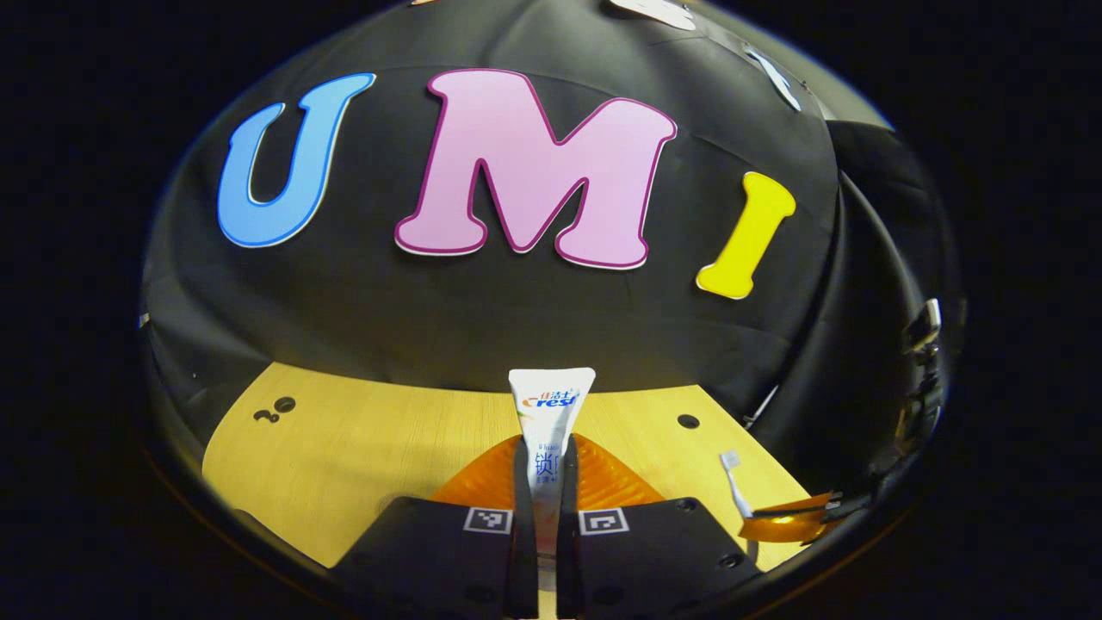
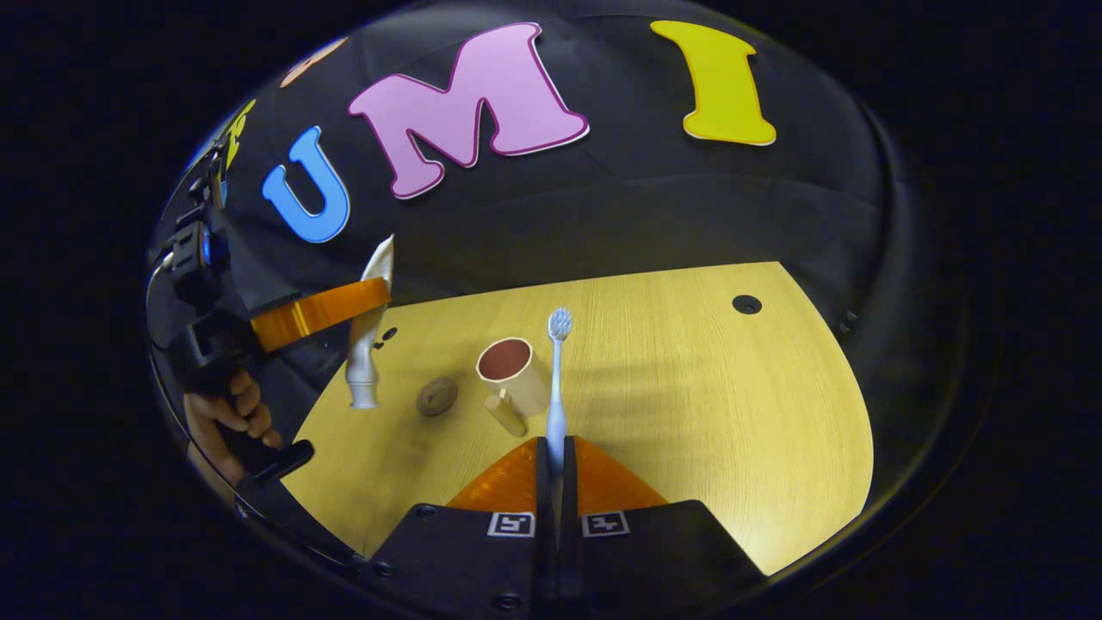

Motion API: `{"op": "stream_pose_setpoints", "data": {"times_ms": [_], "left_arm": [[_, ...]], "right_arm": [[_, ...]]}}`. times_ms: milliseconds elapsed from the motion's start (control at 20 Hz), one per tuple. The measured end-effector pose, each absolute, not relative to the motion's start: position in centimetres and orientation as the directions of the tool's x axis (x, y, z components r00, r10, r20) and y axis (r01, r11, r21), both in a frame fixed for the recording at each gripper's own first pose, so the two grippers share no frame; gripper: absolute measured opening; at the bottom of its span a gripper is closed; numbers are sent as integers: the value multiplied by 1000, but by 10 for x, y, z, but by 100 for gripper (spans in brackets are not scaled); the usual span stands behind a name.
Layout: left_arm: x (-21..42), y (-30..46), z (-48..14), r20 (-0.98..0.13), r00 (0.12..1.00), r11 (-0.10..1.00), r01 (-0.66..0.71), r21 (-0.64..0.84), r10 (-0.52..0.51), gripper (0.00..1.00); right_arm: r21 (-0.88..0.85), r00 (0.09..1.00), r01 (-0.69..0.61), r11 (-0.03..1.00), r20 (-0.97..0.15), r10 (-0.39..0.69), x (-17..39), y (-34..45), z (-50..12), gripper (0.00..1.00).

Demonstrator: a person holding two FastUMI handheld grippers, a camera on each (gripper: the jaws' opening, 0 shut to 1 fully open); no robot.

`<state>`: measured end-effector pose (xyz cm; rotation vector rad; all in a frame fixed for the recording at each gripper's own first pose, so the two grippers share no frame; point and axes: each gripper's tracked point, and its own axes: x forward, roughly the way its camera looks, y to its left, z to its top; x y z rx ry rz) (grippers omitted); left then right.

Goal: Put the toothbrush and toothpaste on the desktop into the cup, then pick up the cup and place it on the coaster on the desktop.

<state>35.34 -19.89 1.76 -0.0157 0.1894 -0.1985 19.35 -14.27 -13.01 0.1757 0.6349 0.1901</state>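
Note:
In the left gripper view my left gripper (image 1: 546,491) is shut on a white toothpaste tube (image 1: 549,413), which stands up between the fingers above the wooden desktop (image 1: 362,448). In the right gripper view the left gripper (image 2: 344,306) holds that toothpaste tube (image 2: 367,344) in the air at the left, cap end down. My right gripper (image 2: 551,456) is shut on the handle of a pale blue toothbrush (image 2: 557,379), bristles pointing away. Just left of the brush stands a beige cup (image 2: 515,372) with a side handle. A small brown round coaster (image 2: 436,396) lies left of the cup.
The wooden desktop (image 2: 706,387) has open room to the right of the cup, with a cable hole (image 2: 746,304) at the far right. A hand (image 2: 225,413) holds the left gripper's grip. The right gripper with the toothbrush (image 1: 734,482) appears low right in the left gripper view.

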Motion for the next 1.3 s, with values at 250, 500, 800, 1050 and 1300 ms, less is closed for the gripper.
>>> {"op": "stream_pose_setpoints", "data": {"times_ms": [250, 500, 800, 1050, 1300], "left_arm": [[410, -229, -3, -142, 956, 966, 255, -37, -258, 14], [454, -243, -24, -111, 947, 953, 293, -73, -300, 13], [471, -233, -64, -121, 952, 959, 276, -71, -283, 14], [466, -220, -93, -160, 954, 965, 237, -112, -252, 18], [450, -220, -73, -145, 956, 963, 238, -129, -256, 70]], "right_arm": [[256, 788, -98, 962, -570, 232, 206, -155, -135, 5], [258, 777, -78, 963, -589, 221, 216, -167, -148, 5], [266, 774, -44, 963, -600, 201, 229, -175, -160, 5], [262, 772, -50, 964, -603, 204, 234, -170, -166, 5], [251, 765, -76, 965, -606, 218, 232, -159, -173, 5]]}}
